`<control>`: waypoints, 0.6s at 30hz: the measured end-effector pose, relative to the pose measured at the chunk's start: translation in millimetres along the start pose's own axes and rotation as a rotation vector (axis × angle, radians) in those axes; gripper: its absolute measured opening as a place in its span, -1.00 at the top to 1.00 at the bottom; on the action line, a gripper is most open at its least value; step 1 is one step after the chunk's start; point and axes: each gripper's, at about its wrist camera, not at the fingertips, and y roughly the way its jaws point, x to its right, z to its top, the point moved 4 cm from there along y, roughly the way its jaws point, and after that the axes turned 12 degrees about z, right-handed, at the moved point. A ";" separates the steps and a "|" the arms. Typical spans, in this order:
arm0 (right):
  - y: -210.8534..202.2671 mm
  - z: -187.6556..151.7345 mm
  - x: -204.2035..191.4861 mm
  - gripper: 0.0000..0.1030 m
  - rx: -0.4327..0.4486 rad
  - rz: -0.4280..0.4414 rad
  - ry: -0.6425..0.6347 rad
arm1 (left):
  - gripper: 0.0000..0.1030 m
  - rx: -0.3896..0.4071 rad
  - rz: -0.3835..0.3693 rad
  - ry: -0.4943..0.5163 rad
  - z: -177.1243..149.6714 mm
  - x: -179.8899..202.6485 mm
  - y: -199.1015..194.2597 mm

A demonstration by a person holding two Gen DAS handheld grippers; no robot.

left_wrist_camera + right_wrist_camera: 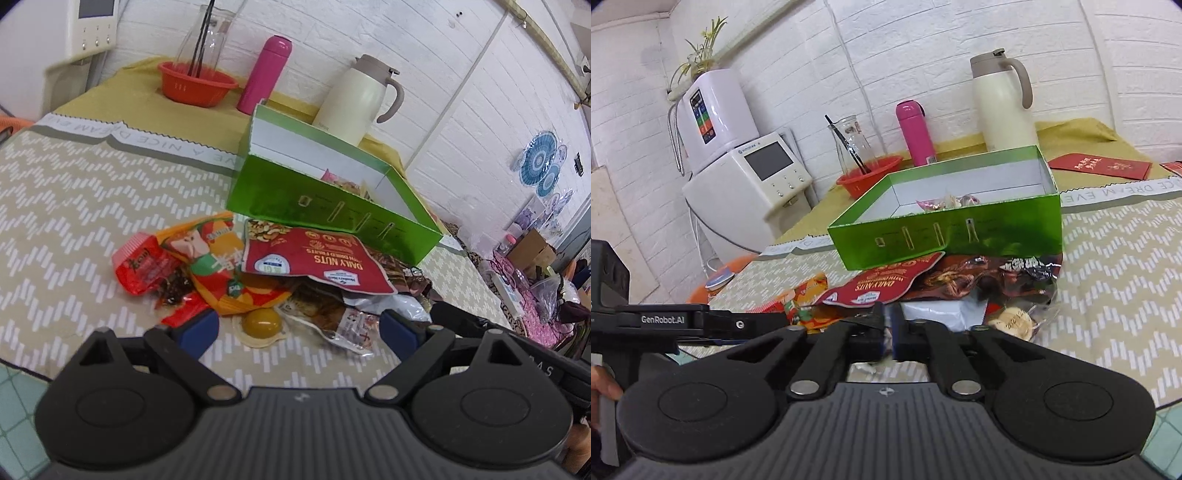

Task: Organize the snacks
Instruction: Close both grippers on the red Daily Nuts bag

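Left wrist view: left gripper [295, 334] gapes empty over the snack pile [258, 273], right gripper [888, 326] nearly closed, empty; better grab packets singly for the green box [332, 210].

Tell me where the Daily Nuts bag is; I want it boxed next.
In the left wrist view the Daily Nuts bag lies mid-frame on top of the snack pile, right in front of the green box, with the orange packet on its left.

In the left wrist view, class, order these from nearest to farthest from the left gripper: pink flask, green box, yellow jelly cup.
1. Yellow jelly cup, just ahead of the left gripper.
2. Green box, mid-table.
3. Pink flask, by the back wall.
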 end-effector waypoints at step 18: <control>89.6 33.0 48.2 -0.39 -0.166 -0.009 0.034 | -0.78 -0.068 0.143 0.176 69.4 -1.5 104.6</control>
